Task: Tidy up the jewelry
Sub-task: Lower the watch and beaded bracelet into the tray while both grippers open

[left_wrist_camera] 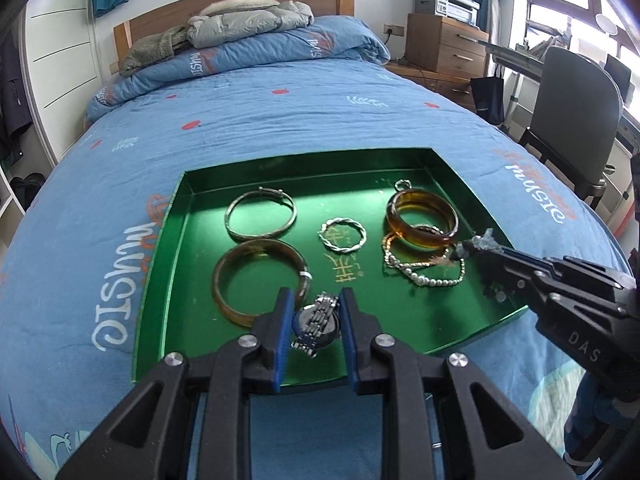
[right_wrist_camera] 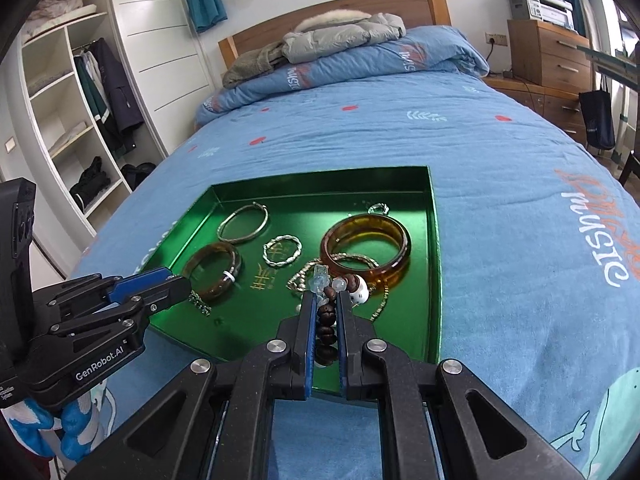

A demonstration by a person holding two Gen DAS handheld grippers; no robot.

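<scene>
A green tray lies on the bed and holds bangles and chains. My left gripper is closed around a silver wristwatch at the tray's near edge; in the right wrist view it sits by the watch band. My right gripper is shut on a beaded bracelet of brown, clear and white beads, held over the tray's near right part; it also shows in the left wrist view. An amber bangle, a pearl chain, a twisted silver ring, a silver bangle and a brown bangle lie in the tray.
The tray sits on a blue quilt with a folded duvet and grey jacket at the headboard. A wooden dresser and chair stand to the right. A wardrobe stands on the left.
</scene>
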